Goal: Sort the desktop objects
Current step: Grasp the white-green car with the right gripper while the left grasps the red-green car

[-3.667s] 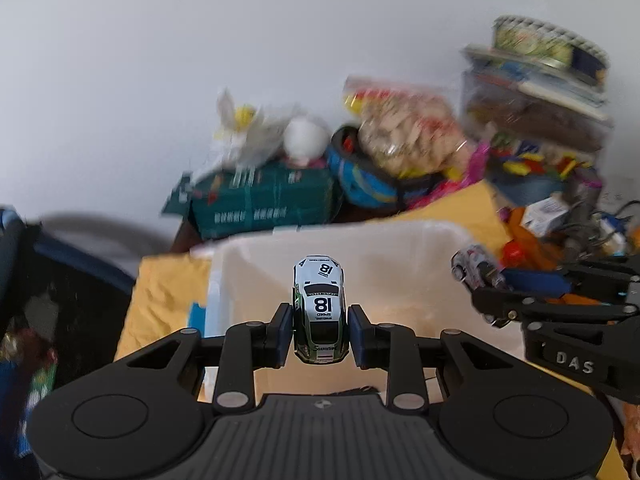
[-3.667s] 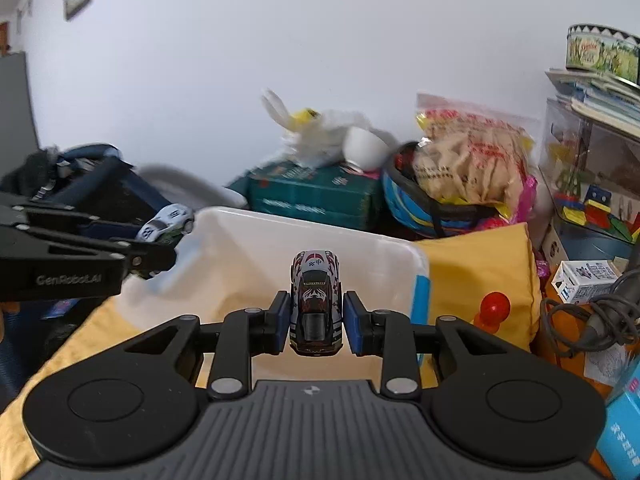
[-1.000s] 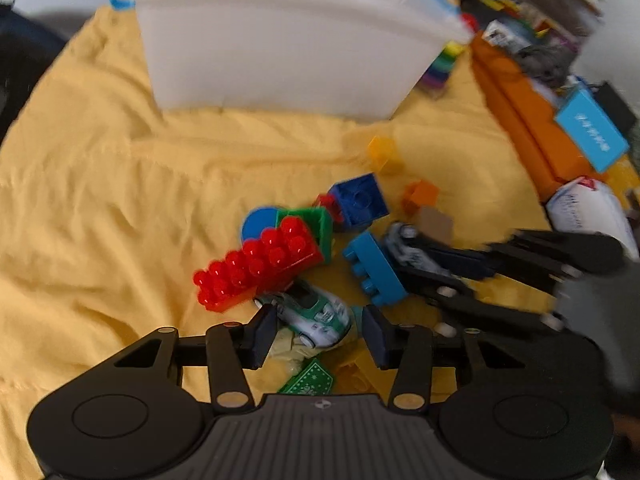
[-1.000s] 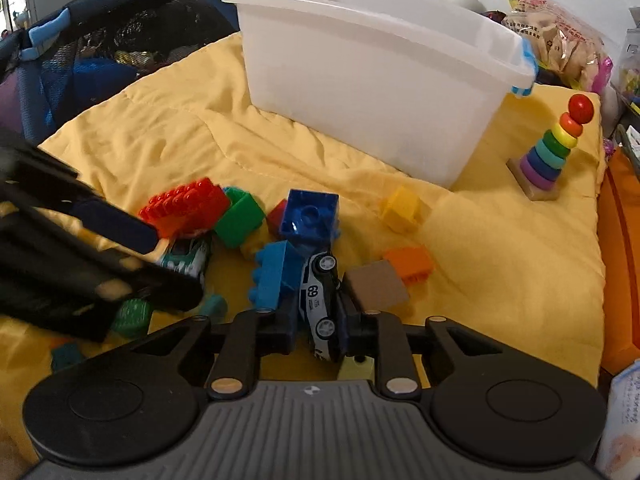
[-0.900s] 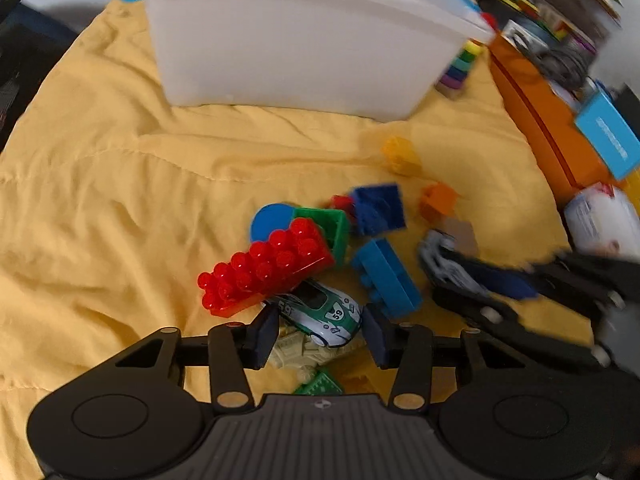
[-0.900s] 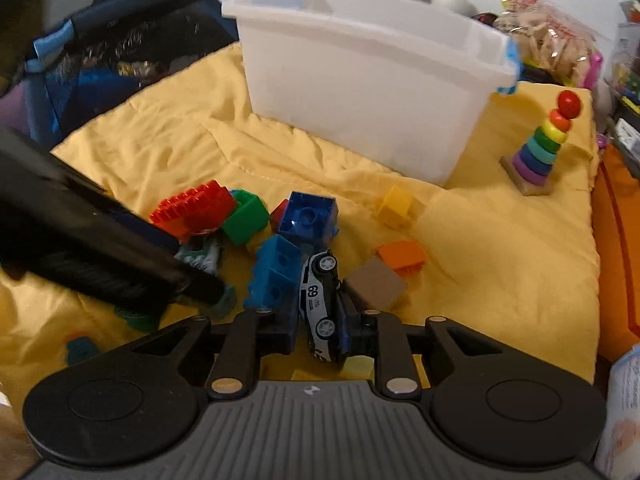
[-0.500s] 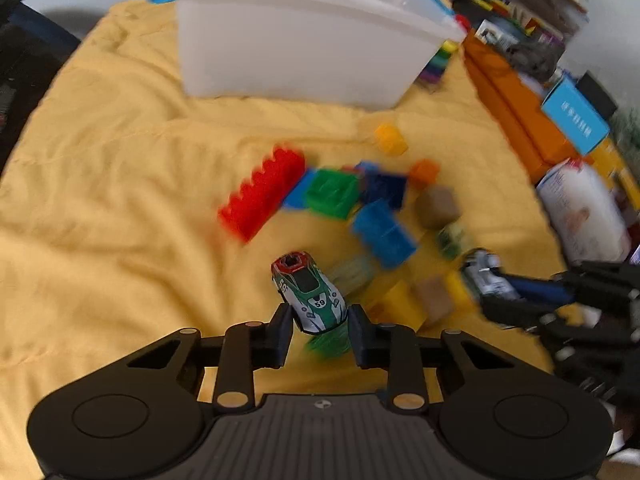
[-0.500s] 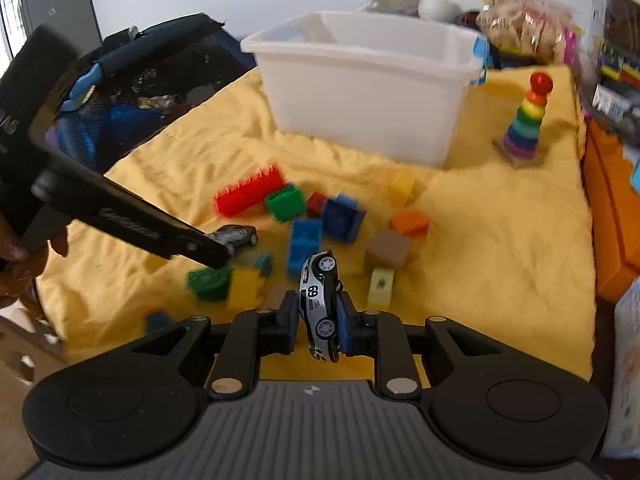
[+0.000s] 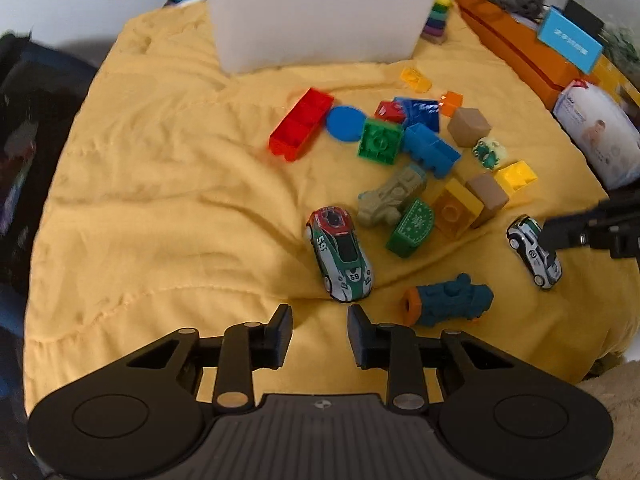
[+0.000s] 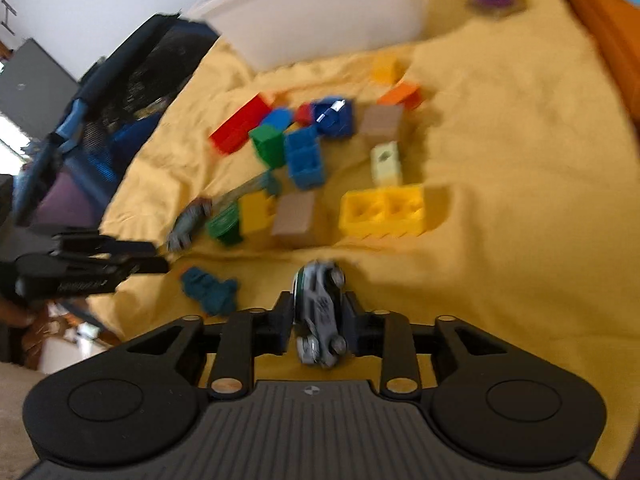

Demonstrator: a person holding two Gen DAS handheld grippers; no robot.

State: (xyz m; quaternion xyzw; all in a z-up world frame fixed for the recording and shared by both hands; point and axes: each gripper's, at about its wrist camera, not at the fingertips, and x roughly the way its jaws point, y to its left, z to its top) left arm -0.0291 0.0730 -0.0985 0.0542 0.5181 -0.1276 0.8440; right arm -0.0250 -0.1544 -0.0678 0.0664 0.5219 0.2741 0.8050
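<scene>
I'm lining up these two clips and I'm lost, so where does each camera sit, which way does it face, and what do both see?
Left wrist: on the left gripper, looking forward and down at the yellow blanket; its open fingers show, behind the number 59 car.
Right wrist: on the right gripper, facing the blocks, blurred; its fingers clamp the white car.
Shared: white bin, red brick, teal train, and each view shows the other gripper.

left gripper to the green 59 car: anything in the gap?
Nothing visible. The left gripper is open, and the green 59 car lies just ahead of its fingertips with only bare yellow blanket between. The teal toy train sits off to the right, clear of the line.
</scene>
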